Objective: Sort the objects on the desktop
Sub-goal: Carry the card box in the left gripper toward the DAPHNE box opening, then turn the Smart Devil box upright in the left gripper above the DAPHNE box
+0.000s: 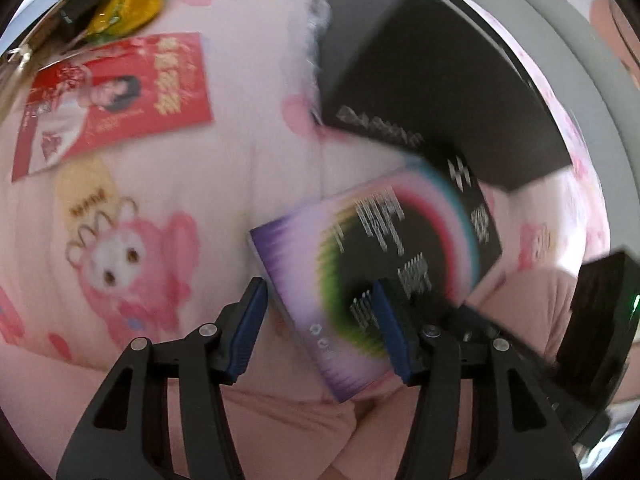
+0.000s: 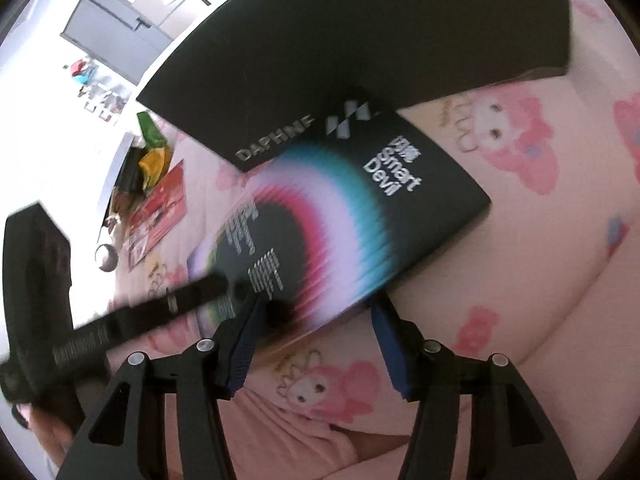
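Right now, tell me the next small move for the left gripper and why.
Probably close the left gripper on the Smart Devil box. Its jaws are open and seem to straddle the box's near corner, though blur hides any contact. The box's far end meets the black Daphne box; which overlaps is unclear, so draw it toward you gently. The right gripper is open too.

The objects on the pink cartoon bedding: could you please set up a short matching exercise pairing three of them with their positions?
Things:
1. Smart Devil box
2. DAPHNE box
3. red packet

Places:
A. far left, flat on the bedding
B. between the left gripper fingers
C. behind and overlapping the colourful box

Pairs: 1-B, 2-C, 3-A
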`<state>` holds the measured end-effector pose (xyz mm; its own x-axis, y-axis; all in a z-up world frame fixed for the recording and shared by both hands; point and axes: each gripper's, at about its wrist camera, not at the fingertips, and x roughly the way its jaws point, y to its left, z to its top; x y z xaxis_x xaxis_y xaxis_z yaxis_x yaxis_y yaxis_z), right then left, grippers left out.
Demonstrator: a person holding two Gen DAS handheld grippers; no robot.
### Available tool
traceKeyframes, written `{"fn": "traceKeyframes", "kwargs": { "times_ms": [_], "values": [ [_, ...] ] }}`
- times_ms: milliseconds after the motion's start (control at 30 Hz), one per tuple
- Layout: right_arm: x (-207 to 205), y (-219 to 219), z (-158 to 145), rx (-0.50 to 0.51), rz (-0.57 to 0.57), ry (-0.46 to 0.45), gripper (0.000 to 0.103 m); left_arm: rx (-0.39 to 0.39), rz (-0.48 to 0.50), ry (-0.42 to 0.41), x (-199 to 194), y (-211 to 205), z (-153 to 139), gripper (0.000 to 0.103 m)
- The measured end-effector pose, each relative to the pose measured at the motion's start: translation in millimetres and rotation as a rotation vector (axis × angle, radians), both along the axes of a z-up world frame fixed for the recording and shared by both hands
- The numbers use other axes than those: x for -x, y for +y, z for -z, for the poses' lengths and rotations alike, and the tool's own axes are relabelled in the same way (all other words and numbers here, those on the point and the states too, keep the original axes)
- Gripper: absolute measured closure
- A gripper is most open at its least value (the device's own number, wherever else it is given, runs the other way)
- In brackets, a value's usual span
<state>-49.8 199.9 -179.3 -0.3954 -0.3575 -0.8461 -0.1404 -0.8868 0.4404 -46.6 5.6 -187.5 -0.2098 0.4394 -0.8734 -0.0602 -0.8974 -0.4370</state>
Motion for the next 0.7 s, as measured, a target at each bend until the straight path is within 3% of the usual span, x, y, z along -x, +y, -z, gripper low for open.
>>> {"fn": "traceKeyframes", "kwargs": {
  "times_ms": [167,300,367,433,700],
  "values": [
    [-5.6,1.3,-4.3,-0.029,0.006,0.002,0.05,0.064,-0.112,0.087,7.7,-16.3,-18.1,0.053],
    [-3.0,2.3,-4.2,-0.072,0.019,-0.002,0.05,0.024,-0.108,0.102,24.9,-7.9,-19.4,0.057],
    [-0.7,1.2,-0.2,-0.081,0.006,-0.005,0.05,0.028,-0.061,0.078,34.3,7.5,2.8,0.061],
    [-1.3,2.1,0.0,-0.077,0.0,0.002,0.05,0.055,-0.037,0.091,24.8,11.5,4.1,0.059],
    [-1.5,0.3,-5.3,-0.091,-0.021,0.04,0.049,0.009,0.012,-0.035,-27.4,7.3,14.3,0.062]
  ]
}}
